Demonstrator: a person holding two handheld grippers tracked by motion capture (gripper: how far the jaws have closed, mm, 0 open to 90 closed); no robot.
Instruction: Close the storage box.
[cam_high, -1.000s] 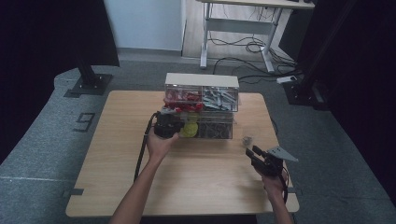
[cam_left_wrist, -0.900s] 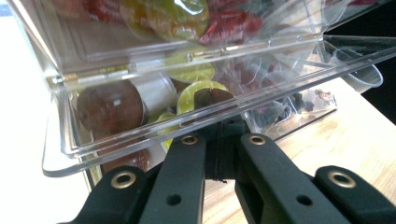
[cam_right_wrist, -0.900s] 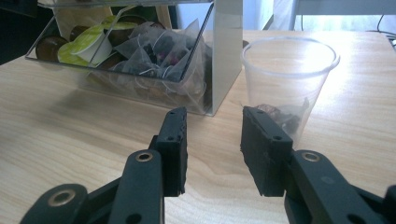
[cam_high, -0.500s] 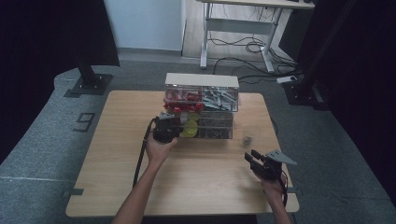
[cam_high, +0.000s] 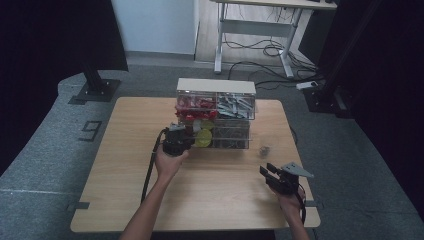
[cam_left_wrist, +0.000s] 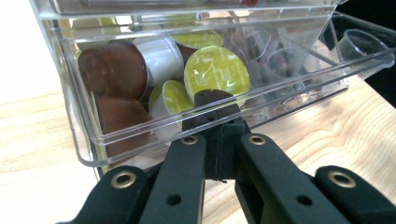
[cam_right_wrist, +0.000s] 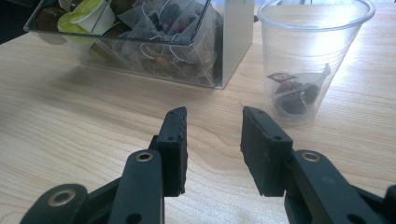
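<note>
One plastic cup (cam_right_wrist: 312, 56) holds seemingly one teabag (cam_right_wrist: 292, 91).

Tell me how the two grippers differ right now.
The left gripper is shut, its jaws pressed together at the clear drawer's front wall; the right gripper stands open, holding nothing. The left sits up at the organizer; the right rests back over bare table, near the cup. Both have black jaws.

We see grey carpet (cam_high: 60, 135) around the wooden desk (cam_high: 120, 200), black curtains (cam_high: 45, 40) at both sides, and cables (cam_high: 260, 50) under a far table (cam_high: 260, 5).
</note>
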